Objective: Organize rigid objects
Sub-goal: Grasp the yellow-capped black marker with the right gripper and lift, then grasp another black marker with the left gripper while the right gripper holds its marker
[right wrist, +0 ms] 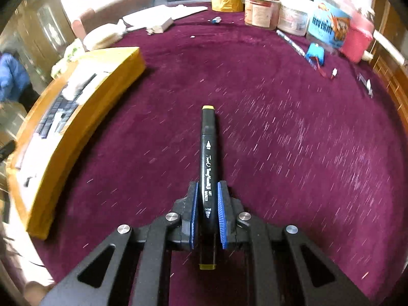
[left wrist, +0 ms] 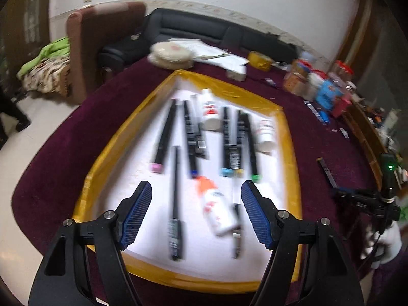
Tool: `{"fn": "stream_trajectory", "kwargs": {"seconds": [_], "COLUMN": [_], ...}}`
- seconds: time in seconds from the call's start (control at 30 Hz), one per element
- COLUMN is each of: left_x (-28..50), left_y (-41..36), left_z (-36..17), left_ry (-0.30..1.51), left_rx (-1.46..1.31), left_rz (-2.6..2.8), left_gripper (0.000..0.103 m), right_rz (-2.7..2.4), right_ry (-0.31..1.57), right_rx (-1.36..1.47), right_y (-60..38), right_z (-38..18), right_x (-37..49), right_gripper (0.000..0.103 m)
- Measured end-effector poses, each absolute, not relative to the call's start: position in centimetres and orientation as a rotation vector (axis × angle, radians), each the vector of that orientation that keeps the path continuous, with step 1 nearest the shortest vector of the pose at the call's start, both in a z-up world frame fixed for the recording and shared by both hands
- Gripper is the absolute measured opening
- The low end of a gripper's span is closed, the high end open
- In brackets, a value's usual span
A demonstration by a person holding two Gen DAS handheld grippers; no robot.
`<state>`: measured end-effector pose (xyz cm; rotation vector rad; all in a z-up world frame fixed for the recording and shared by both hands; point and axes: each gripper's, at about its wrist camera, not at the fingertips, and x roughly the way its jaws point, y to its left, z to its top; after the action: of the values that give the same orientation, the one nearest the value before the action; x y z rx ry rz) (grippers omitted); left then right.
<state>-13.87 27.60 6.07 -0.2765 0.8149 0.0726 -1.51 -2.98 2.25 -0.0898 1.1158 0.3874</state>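
Marker [right wrist: 209, 163]: clamped near its rear end by the right hand-held gripper [right wrist: 207, 193], above the counter [right wrist: 293, 132].
Handling: likely light, stiff, slick; a mid-barrel hold looks safest.
Left hand-held gripper [left wrist: 196, 191]: wide, empty, over the tray [left wrist: 288, 137].

left wrist: steeply down on tray [left wrist: 107, 153] | right wrist: beside it; shared

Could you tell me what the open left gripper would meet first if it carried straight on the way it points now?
Probably the white plastic bottle with the orange cap, lying inside the yellow-rimmed white tray, between the open fingers of the left gripper. The thin black pen lies close beside it, so blur and depth leave some doubt.
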Motion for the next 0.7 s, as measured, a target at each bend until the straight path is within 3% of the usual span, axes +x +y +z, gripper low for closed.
{"fn": "stream_trajectory", "kwargs": {"seconds": [0.3, 0.7], "left_x": [-13.5, -11.1], "left_y": [16.9, -1.9], "left_z": [7.0, 4.4], "left_ry": [0.827, 0.851], "left_rx": [-0.101, 0.23], "left_rz": [-0.236, -0.574], "left_gripper": [0.072, 0.072], "right_rz": [0.472, 0.167], "right_ry": [1.039, 0.968], "right_rx": [0.318, 0.361], "right_y": [-10.1, -22.4], "right_z": [3.9, 3.9], "right_x": [-6.2, -13.1], "right_gripper": [0.013, 0.013]}}
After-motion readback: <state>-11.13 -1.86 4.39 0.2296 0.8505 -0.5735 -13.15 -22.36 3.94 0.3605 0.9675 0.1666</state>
